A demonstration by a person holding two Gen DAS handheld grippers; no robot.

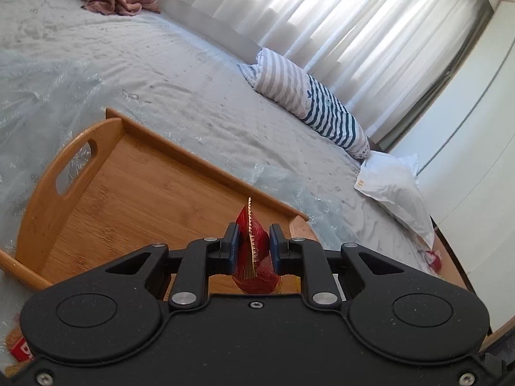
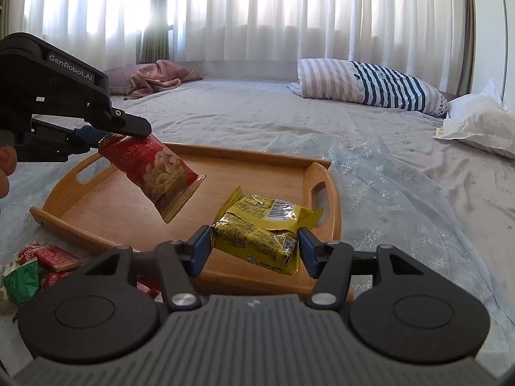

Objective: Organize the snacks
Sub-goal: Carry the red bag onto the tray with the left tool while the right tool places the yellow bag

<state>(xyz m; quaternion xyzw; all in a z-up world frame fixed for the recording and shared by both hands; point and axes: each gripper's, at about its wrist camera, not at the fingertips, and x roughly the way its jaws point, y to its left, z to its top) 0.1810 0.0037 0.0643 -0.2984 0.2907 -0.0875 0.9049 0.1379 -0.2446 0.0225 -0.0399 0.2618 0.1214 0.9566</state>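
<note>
Both tongs are busy over the bed at once. The left tongs (image 2: 96, 136) are clamped on the top seam of a red nut packet (image 2: 157, 173), which hangs tilted in the air above the left half of the wooden tray (image 2: 276, 157); from their own camera the left tongs (image 1: 254, 244) show the packet (image 1: 254, 257) edge-on between the blue pads, with bare tray floor (image 1: 135, 193) ahead of them and to their left. The right tongs (image 2: 254, 247) stand with their jaws set on either side of a yellow snack packet (image 2: 264, 228), the pads at its two ends; they look to be pinching it, and it sits low over the right part of the tray just ahead of them, though I cannot tell whether it rests on the wood or is held a little clear. Nothing else lies in the tray that I can see, so the sorting seems barely begun: two packets are on their way in, neither let go. Left of the right tongs and close to the tray's near rim, a small heap waits on the bedspread (image 2: 402, 193): several red packets (image 2: 54, 257) and a green one (image 2: 22, 280). I judge these are the remainder, to be lifted one at a time once the two in hand are set down.
</note>
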